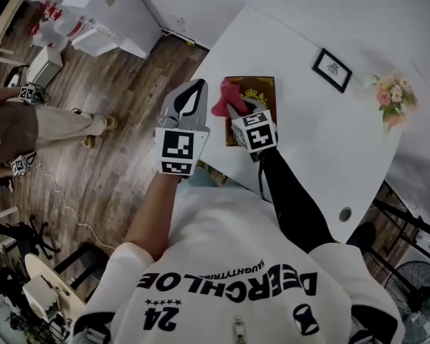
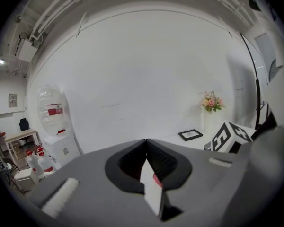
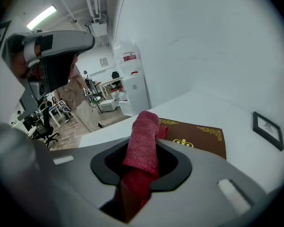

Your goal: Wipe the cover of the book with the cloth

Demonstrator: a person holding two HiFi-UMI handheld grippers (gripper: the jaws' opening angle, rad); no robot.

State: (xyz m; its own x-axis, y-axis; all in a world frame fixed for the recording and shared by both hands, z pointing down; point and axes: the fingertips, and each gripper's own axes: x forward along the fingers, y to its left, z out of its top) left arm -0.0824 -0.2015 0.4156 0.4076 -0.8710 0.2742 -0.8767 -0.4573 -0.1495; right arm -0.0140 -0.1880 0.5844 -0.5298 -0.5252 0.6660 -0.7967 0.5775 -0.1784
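A brown book (image 1: 252,90) with gold ornament lies on the white table (image 1: 308,142) near its left edge. My right gripper (image 1: 233,108) is shut on a red cloth (image 1: 223,97), which hangs over the book's near left part. In the right gripper view the cloth (image 3: 144,129) sticks out between the jaws of the gripper (image 3: 142,143), with the book (image 3: 199,138) just beyond. My left gripper (image 1: 192,88) hovers left of the book at the table's edge, shut and empty. Its closed jaws (image 2: 146,141) point toward the wall.
A small black picture frame (image 1: 332,69) and a flower bunch (image 1: 391,99) stand farther right on the table. Another person (image 1: 29,127) stands on the wooden floor at left. White cabinets (image 1: 107,13) are at the back left, and a fan (image 1: 416,285) stands at bottom right.
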